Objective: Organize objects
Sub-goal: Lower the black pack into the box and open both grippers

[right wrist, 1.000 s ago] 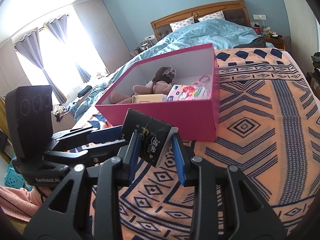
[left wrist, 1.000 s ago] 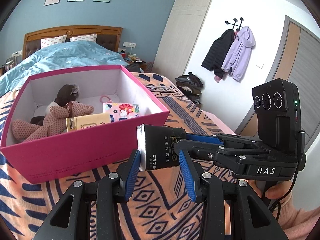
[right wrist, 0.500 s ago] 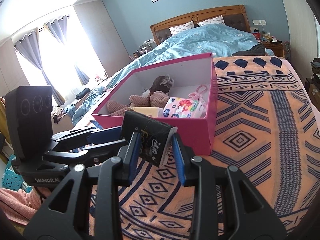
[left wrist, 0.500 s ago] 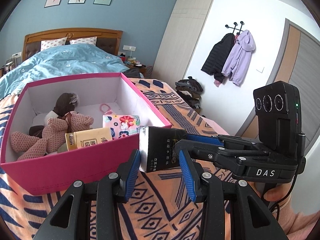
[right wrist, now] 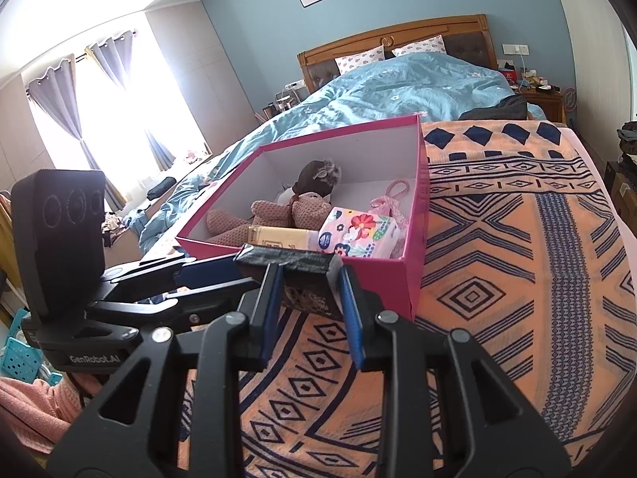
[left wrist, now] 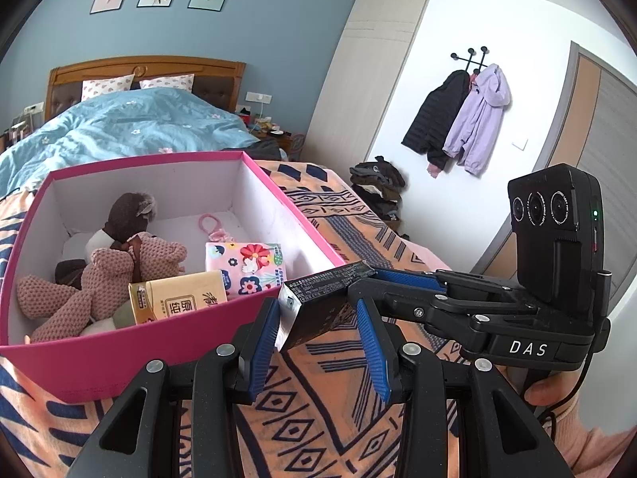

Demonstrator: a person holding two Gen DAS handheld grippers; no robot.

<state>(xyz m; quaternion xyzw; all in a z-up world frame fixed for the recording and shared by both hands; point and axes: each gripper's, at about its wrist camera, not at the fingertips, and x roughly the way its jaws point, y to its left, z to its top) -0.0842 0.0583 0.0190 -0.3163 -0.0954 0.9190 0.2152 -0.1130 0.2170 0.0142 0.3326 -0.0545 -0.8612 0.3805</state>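
A pink box point(left wrist: 99, 352) stands open on the patterned bedspread; it also shows in the right wrist view point(right wrist: 382, 279). Inside lie a knitted plush doll point(left wrist: 103, 271), a yellow tissue pack point(left wrist: 179, 302) and a floral tissue pack point(left wrist: 245, 265). A small black box point(left wrist: 322, 302) is held by both grippers just outside the pink box's near right corner, above the bedspread. My right gripper point(right wrist: 308, 298) is shut on the black box point(right wrist: 302, 279). My left gripper point(left wrist: 318, 326) grips its other end; the left pad touches it, the right pad's contact is hidden.
The orange and navy bedspread point(right wrist: 517, 279) stretches to the right of the pink box. A blue duvet point(left wrist: 119, 127) lies behind it. Coats point(left wrist: 458, 115) hang on the wall, and clothes point(left wrist: 378, 187) are piled beside the bed.
Both grippers have lifted the black box and tipped it flatter, moving it closer to the pink box's rim. The pink box's contents have not moved.
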